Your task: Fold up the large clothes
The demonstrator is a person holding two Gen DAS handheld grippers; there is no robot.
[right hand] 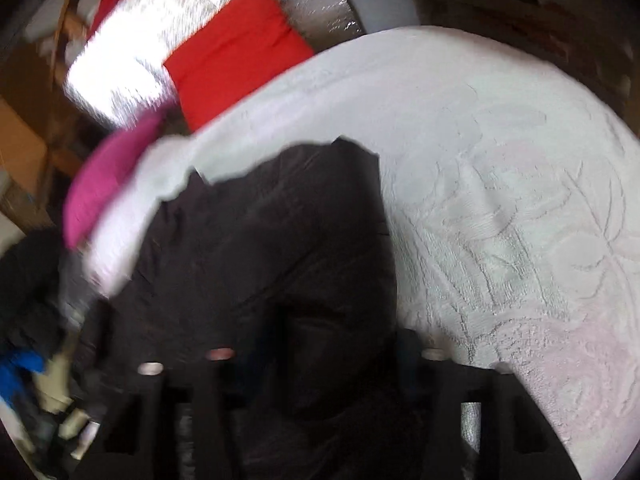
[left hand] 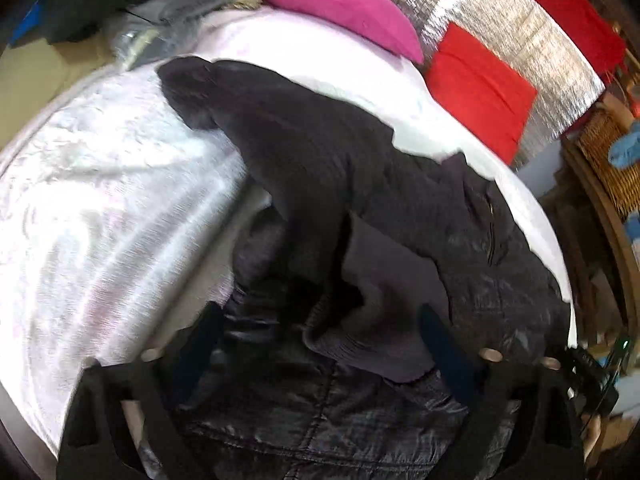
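Clearly the left gripper (left hand: 320, 344) stands wide, its jaws straddling bunched folds of the dark jacket (left hand: 320, 168) without pinching them. Blur hides the right gripper (right hand: 320, 360) — whether its narrower jaws press the jacket I cannot tell. Jacket lies on the white bedspread (right hand: 500, 200). Beyond it: pink pillow (left hand: 340, 4), red cushion (left hand: 476, 88). Only the left view shows a wicker basket (left hand: 604, 152).

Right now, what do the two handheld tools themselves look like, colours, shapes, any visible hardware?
The left tool has a matte black angular frame with cut-out slots, two dark blue fingers, and small round metal pins on top. The right tool has the same black slotted frame and silvery pin heads; its fingers look dark, but blur hides their colour. No hands or sleeves show in either view.
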